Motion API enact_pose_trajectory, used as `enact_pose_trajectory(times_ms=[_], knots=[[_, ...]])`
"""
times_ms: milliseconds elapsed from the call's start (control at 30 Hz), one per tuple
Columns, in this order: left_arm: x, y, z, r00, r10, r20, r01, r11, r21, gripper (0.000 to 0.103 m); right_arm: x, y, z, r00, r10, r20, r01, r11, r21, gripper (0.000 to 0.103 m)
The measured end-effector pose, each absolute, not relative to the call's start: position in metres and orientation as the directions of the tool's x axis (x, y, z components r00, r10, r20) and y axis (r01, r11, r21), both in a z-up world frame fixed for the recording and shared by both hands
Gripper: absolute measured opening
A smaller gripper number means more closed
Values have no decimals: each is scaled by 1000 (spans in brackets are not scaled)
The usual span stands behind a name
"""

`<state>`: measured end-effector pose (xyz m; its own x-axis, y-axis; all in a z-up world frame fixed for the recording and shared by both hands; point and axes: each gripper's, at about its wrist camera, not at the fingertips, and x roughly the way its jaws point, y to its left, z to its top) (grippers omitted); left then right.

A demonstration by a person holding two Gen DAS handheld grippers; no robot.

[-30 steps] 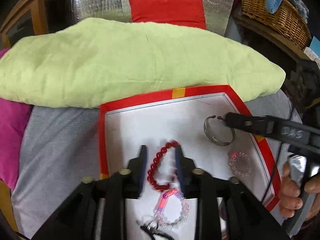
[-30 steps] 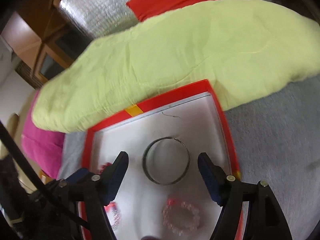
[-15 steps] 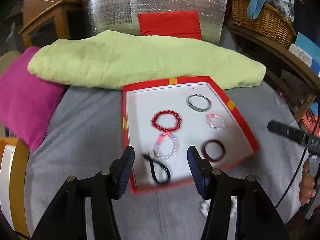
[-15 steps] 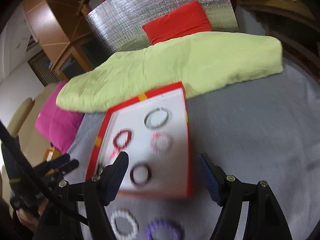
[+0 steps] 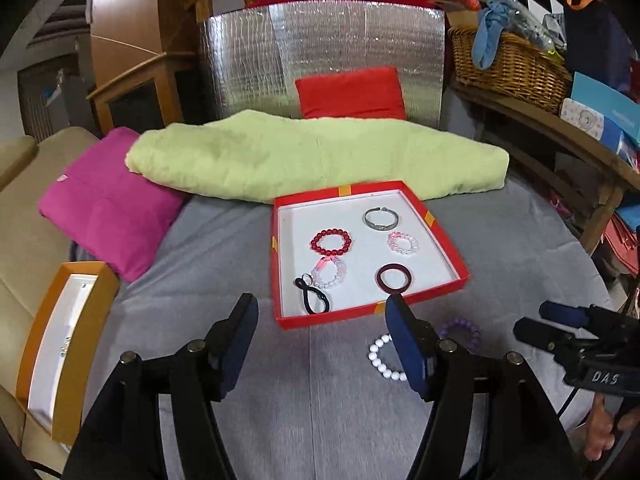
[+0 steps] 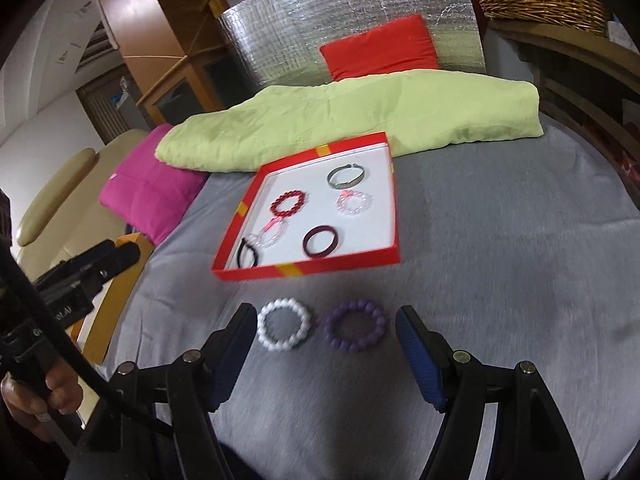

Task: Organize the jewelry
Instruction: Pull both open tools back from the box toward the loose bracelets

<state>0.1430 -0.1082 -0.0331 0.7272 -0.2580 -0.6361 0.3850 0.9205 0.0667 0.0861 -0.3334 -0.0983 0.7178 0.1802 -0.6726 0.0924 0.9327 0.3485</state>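
Observation:
A red tray with a white floor lies on the grey cloth. It holds a silver bangle, a red bead bracelet, two pale pink bead bracelets, a dark maroon ring and a black hair tie. A white bead bracelet and a purple one lie on the cloth before the tray. My left gripper and right gripper are open, empty, pulled back from the tray.
A lime green cushion, a pink cushion and a red cushion lie behind the tray. An orange box sits at the left edge. A wicker basket stands on a shelf at the right.
Both grippers have drawn back and up from the tray. One second ago they were close over the red bead bracelet and silver bangle; now the whole tray and two loose bracelets show.

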Motion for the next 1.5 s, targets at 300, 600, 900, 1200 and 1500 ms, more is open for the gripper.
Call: enact_pose_trajectory(times_ms=[300, 600, 900, 1200, 1500], knots=[[102, -89, -21, 759, -227, -610, 345, 935, 83, 67, 56, -313, -86, 721, 187, -667, 72, 937, 341, 75], [75, -73, -13, 790, -194, -582, 312, 944, 108, 67, 32, -296, -71, 732, 187, -655, 48, 945, 324, 75], [55, -65, -8, 805, -185, -564, 302, 946, 121, 67, 13, -282, -61, 738, 185, -649, 27, 953, 302, 75], [53, -59, -10, 805, -175, -566, 291, 949, 120, 67, 9, -277, -62, 734, 191, -652, 19, 954, 300, 75], [57, -57, -18, 795, -165, -584, 288, 950, 123, 68, 12, -273, -70, 721, 199, -663, 20, 951, 307, 75]])
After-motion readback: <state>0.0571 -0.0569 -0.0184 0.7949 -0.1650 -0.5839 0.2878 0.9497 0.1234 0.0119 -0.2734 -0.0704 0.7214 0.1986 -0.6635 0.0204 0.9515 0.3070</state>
